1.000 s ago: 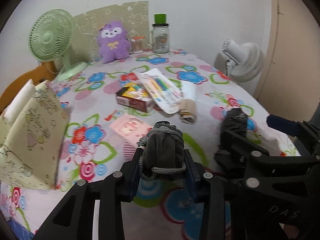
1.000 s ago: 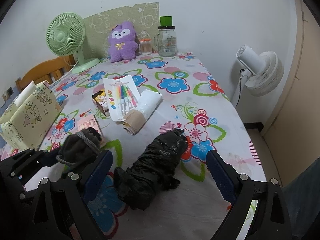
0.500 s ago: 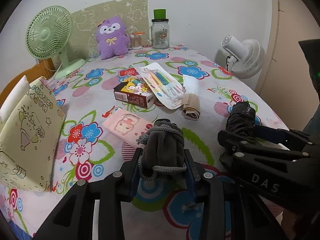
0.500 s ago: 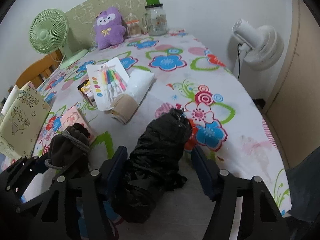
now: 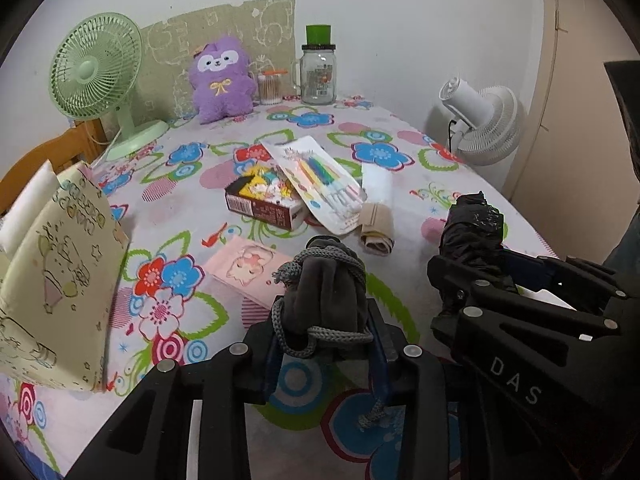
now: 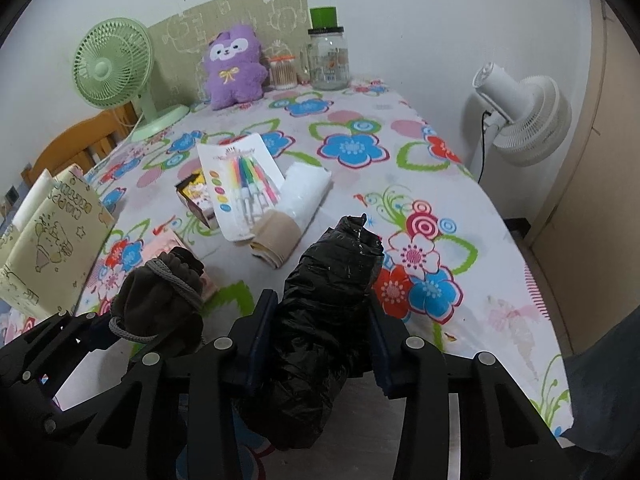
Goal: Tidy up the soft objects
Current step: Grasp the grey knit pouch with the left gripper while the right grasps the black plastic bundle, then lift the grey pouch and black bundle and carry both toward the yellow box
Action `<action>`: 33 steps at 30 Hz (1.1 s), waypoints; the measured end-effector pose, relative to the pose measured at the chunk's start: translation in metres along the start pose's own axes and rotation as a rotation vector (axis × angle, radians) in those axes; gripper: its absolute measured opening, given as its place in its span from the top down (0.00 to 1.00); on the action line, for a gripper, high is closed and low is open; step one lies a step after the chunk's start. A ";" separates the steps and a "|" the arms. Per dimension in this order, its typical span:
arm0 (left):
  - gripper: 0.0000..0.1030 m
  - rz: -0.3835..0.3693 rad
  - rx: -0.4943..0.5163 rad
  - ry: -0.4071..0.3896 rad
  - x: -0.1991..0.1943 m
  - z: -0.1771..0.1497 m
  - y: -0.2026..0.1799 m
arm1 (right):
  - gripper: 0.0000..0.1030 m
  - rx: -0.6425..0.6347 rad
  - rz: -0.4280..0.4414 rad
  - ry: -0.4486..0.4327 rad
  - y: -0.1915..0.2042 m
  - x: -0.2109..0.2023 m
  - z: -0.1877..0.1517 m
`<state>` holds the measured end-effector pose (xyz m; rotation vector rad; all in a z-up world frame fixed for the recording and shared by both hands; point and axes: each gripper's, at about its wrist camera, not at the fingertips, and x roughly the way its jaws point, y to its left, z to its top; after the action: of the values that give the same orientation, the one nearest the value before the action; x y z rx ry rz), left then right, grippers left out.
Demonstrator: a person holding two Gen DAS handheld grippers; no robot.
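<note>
Two soft bundles sit near the front edge of the flower-patterned bench, side by side. One is a dark grey drawstring pouch, plush-looking, its neck cinched and wound with a grey braided cord. It stands upright between the blue pads of the left tongs, which are clamped tight on its lower half. Just to its right lies a crumpled black plastic bundle, glossy and wrinkled, long and roll-shaped, its far end twisted to a point. It lies lengthwise between the fingers of the right tongs, whose jaws are closing around its middle; both pads appear to touch the plastic. Both tongs angle downward toward the bench from the near edge, side by side, the right one's black frame close beside the left.
</note>
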<state>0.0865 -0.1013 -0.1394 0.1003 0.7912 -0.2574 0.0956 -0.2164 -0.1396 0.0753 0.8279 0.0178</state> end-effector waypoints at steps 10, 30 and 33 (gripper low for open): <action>0.65 0.007 -0.022 -0.053 -0.026 0.008 0.007 | 0.56 -0.023 0.000 -0.074 0.012 -0.032 0.009; 0.65 0.046 -0.036 -0.134 -0.084 0.024 0.027 | 0.56 -0.061 0.011 -0.173 0.039 -0.095 0.024; 0.65 0.050 -0.033 -0.145 -0.091 0.026 0.029 | 0.56 -0.065 0.013 -0.182 0.042 -0.102 0.026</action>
<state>0.0507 -0.0607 -0.0562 0.0696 0.6476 -0.2020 0.0460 -0.1804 -0.0440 0.0208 0.6448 0.0496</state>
